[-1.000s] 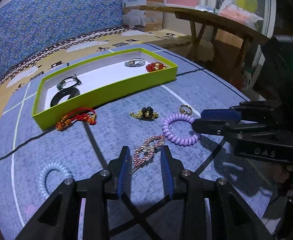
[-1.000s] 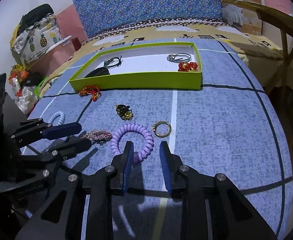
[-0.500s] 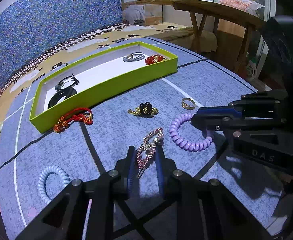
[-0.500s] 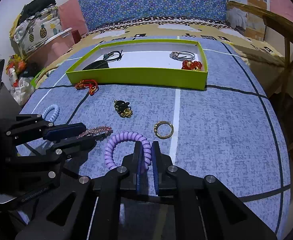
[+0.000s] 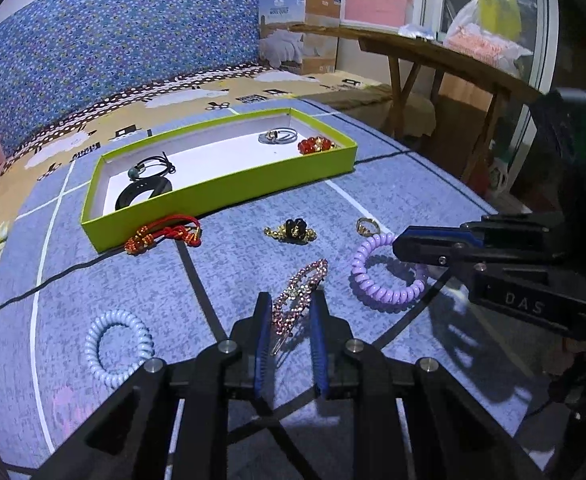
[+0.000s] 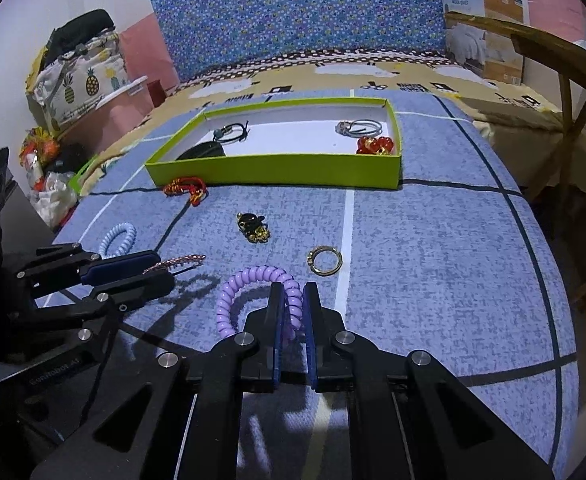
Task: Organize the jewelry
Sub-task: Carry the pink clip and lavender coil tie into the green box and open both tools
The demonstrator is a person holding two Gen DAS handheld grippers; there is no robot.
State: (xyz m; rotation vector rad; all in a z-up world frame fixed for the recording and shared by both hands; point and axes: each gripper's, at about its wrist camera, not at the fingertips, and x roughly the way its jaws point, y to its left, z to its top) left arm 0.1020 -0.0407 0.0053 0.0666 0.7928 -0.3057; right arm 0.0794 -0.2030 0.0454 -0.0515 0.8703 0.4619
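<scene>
Between our left gripper's [image 5: 291, 308] jaws lies the pink rhinestone hair clip [image 5: 299, 294], its near end pinched by the narrowly parted blue pads while its far end reaches out past the tips. Our right gripper [image 6: 293, 300] has its jaws nearly together, clamped on the near arc of the purple coil hair tie [image 6: 249, 292], and the rest of the loop curls out to the left of the tips.

Left of the left jaws a pale blue coil hair tie [image 5: 119, 346] rests on the blue mat [image 5: 393, 200]. Just beyond the right jaws, slightly right, we see a gold ring [image 6: 325, 260] flat on the mat. Farther out, ahead of both grippers, sits a black and gold brooch [image 6: 253, 228], and past it to the left a red cord bracelet [image 5: 165, 236] lies against the near wall of the green tray [image 5: 221, 196].

Inside the tray, at the end left of the jaws, we see a black band [image 5: 143, 194] and a dark cord with a bead [image 5: 151, 166]; at the right end are silver rings [image 5: 279, 137] and a red bead cluster [image 5: 315, 145].
</scene>
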